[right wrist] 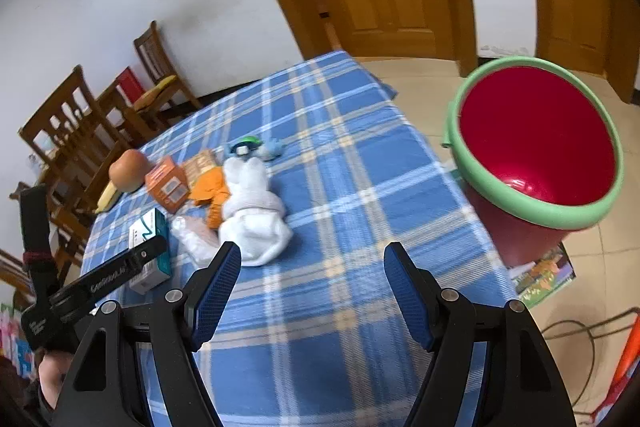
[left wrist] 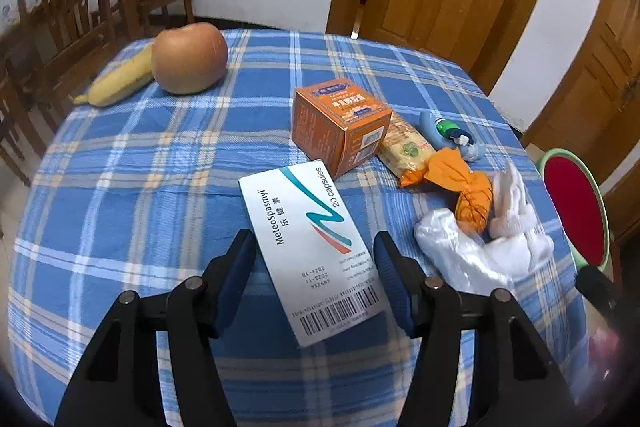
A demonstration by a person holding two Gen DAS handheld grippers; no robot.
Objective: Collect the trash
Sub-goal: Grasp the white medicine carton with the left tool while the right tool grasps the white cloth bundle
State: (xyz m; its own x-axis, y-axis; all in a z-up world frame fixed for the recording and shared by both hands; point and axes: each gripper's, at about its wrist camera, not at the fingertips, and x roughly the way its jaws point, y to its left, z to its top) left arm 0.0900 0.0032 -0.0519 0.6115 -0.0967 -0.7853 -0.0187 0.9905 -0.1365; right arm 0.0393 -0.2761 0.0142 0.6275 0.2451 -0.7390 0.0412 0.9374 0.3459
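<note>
Medicine carton: white MeteoSpasmyl box (left wrist: 310, 251), flat on the blue plaid surface (left wrist: 140, 167), barcode end nearest the camera, lying between the spread fingers of the left tongs (left wrist: 314, 283)
Left tongs: open, one blue pad at each long side of the carton; contact with it cannot be told
Orange carton: small cube-shaped box (left wrist: 340, 125) just beyond the white carton's far end
Snack wrapper: orange-ended cracker packet (left wrist: 406, 151) against the orange carton's right side
Orange bundle: twisted orange wrapper (left wrist: 466, 189) near the packet, touching the white cloth bundle (left wrist: 516, 227)
Clear plastic: crumpled bag (left wrist: 452, 251) beside the cloth bundle, right of the carton
Small tube: blue and green item (left wrist: 450, 133) behind the snack packet
Fruit: apple (left wrist: 189, 58) touching a yellow banana (left wrist: 120, 79), far left, well apart from the trash
Right tongs: (right wrist: 312, 287) open, gripping nothing, above bare cloth near the white bundle
Bin: red bucket with green rim (right wrist: 538, 215), standing off the surface at its right edge
</note>
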